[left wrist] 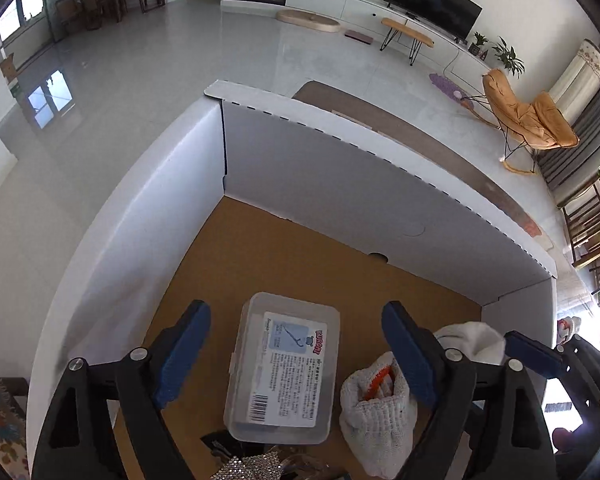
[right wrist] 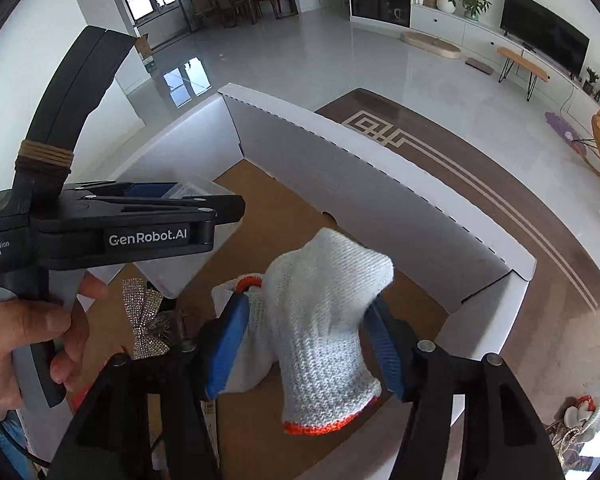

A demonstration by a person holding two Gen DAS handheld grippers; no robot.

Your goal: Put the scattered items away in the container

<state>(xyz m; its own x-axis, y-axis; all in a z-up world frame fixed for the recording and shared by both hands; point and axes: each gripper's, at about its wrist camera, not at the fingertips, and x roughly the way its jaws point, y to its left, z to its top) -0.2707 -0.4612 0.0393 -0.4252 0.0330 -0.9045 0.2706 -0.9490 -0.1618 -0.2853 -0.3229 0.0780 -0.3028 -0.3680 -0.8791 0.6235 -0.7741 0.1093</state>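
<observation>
1. Left tongs (left wrist: 296, 356) stand wide around a clear plastic case (left wrist: 283, 364), pads apart from it.
2. Right tongs (right wrist: 306, 346) spread wide beside a white knit glove (right wrist: 320, 320).
3. Both items lie inside the white cardboard box (left wrist: 340, 184).

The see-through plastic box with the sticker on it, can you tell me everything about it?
The clear plastic box is a small rectangular case with rounded corners and a shut lid. A white and pale blue label with tiny print, a barcode and a red logo covers most of the lid. It lies flat on the brown floor of the white cardboard container, between the open fingers of the left gripper, which do not press on it. A white knitted glove lies right beside it. What is inside cannot be made out.
</observation>
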